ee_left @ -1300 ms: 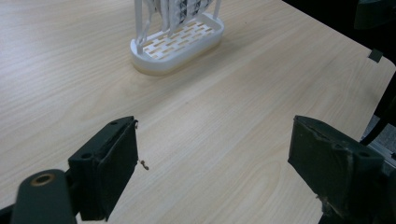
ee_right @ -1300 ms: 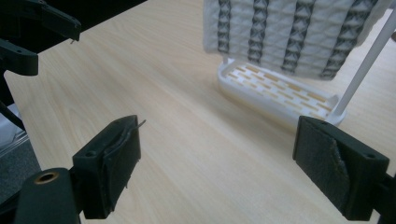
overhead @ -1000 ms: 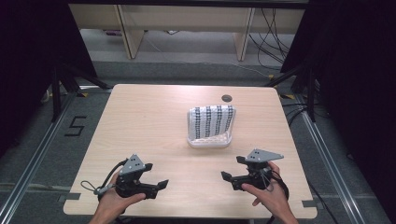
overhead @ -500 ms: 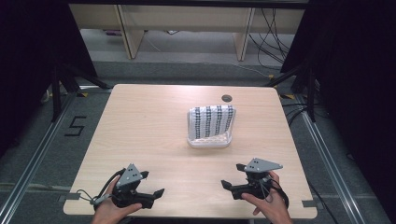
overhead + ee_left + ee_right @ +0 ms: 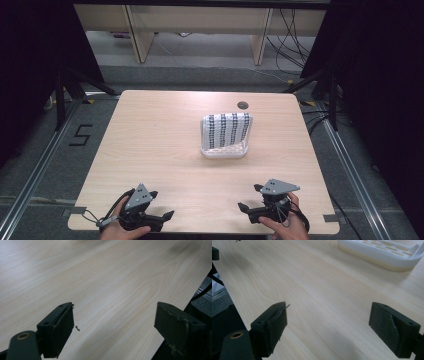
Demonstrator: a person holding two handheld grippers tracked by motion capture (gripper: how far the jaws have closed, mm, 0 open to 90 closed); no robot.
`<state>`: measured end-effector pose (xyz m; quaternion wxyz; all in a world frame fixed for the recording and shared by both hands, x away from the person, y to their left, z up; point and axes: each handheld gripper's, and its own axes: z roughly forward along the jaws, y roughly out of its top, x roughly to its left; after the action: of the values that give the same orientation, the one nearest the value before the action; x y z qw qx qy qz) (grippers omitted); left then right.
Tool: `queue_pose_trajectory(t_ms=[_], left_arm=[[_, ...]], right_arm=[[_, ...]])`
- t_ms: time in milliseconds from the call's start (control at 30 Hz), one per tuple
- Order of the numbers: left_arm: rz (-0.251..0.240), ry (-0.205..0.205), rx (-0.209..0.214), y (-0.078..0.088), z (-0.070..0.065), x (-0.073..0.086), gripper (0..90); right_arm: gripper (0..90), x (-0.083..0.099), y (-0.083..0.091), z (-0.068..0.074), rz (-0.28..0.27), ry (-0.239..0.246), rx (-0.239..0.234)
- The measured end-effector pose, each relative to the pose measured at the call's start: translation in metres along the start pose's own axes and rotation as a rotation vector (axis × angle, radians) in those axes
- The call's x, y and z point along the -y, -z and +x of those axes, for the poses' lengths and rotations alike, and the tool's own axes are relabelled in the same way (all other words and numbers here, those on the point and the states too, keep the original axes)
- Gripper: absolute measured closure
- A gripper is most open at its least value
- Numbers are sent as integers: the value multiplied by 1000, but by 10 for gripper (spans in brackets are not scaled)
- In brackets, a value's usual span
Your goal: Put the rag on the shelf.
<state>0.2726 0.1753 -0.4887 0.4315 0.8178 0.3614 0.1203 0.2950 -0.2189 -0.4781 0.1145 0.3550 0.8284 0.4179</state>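
A pale wooden table [image 5: 150,150] fills the middle of the frame, on a grey floor [image 5: 200,60]. At the top stands light wooden shelving [image 5: 135,30]. Black curtains [image 5: 30,75] darken both sides, and black cables [image 5: 295,35] lie at the upper right

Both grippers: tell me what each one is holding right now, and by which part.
Nothing is held. The left gripper and the right gripper both stand open over bare table, apart from the white tray.
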Motion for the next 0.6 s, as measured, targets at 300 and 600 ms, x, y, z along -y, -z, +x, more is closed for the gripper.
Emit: queue_pose_trajectory(t_ms=[300, 600], left_arm=[[22, 3, -11, 0, 2, 1, 150], [19, 5, -7, -2, 3, 3, 150]], right_arm=[[161, 6, -4, -1, 33, -8, -8], [161, 7, -6, 0, 30, 1, -1]])
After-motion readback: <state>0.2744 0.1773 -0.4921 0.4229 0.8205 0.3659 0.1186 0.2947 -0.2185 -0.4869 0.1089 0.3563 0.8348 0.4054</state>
